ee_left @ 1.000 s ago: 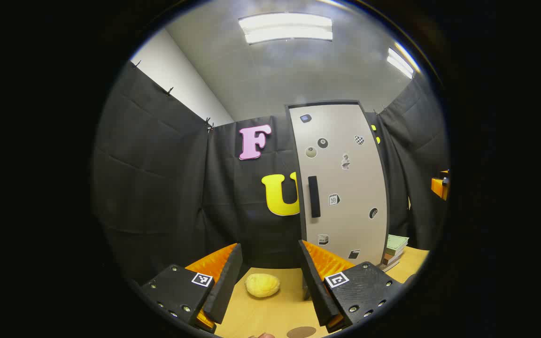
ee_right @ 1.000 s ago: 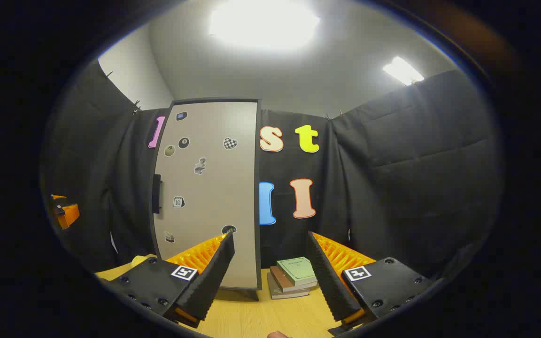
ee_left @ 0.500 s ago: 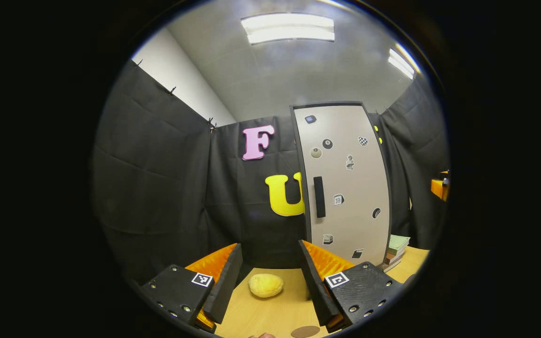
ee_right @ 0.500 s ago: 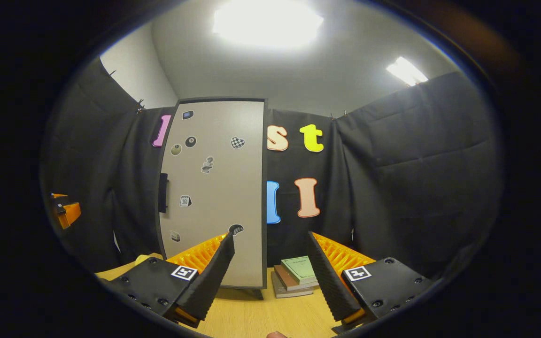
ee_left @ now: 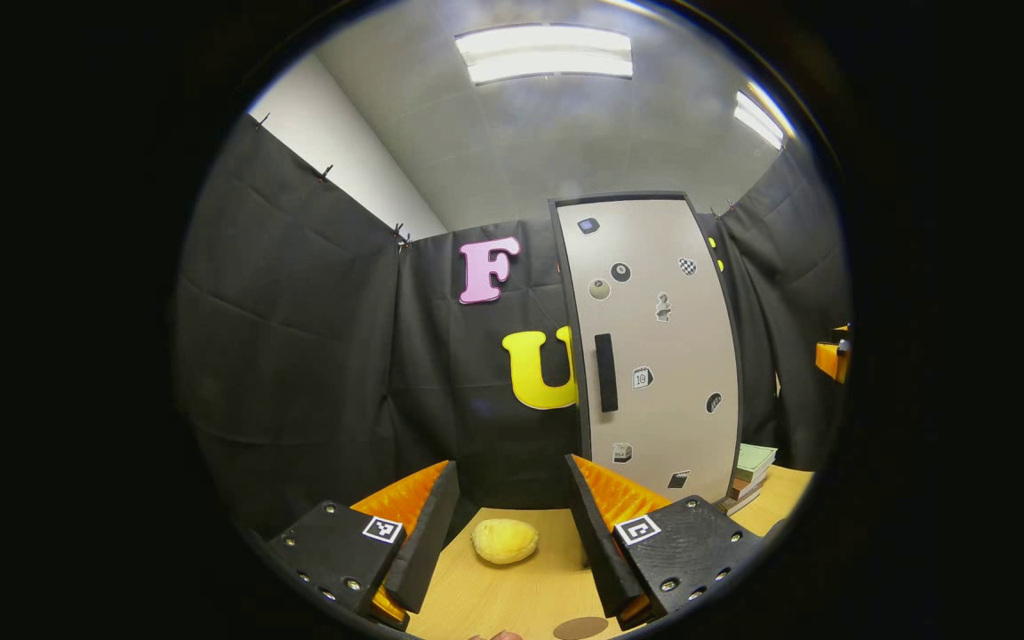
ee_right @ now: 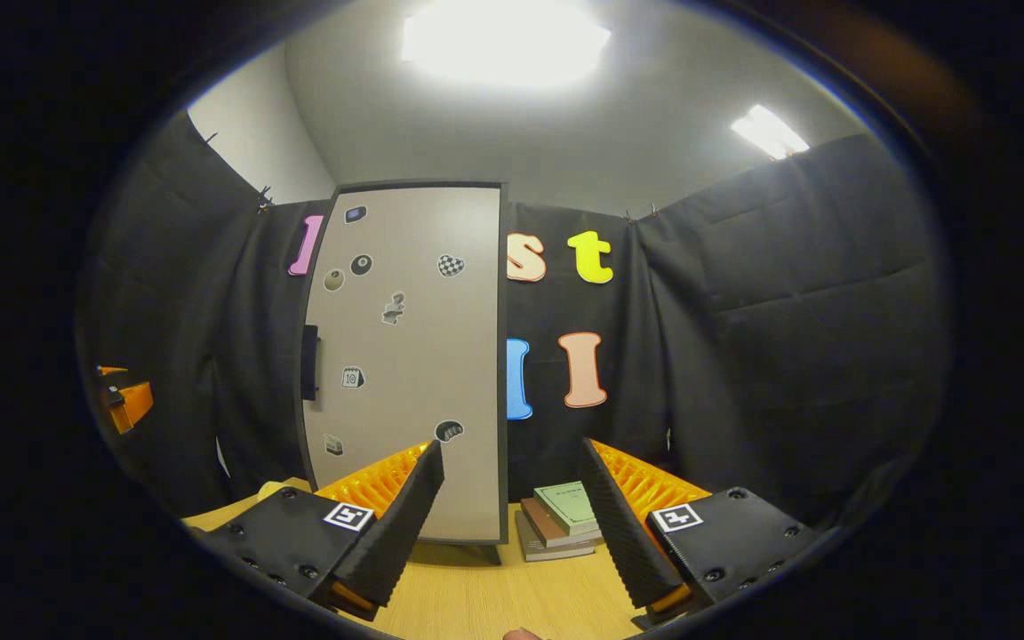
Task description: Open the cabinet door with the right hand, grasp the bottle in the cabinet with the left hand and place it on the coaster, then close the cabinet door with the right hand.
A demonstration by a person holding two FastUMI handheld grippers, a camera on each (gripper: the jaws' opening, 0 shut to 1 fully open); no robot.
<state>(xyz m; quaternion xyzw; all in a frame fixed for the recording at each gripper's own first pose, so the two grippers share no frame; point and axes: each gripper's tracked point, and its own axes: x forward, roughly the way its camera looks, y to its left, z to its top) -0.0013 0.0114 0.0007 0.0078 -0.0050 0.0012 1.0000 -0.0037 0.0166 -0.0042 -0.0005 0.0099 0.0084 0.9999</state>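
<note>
Cabinet door (ee_right: 405,356) shut, standing at the tabletop's (ee_right: 494,604) far edge; bottle presumably behind it, unseen. Right tool (ee_right: 512,507) and left tool (ee_left: 508,511) both wide open, holding nothing. Risk: right tool slips off the slim handle (ee_left: 604,372), or the door swings into the books (ee_right: 561,520). Sticker writing too small to read.

matt smooth cabinet door (ee_right: 405,356), pale wood-grain table (ee_left: 530,591), matt creased cloth wall (ee_right: 779,338), paper-covered books (ee_right: 565,524)
</note>
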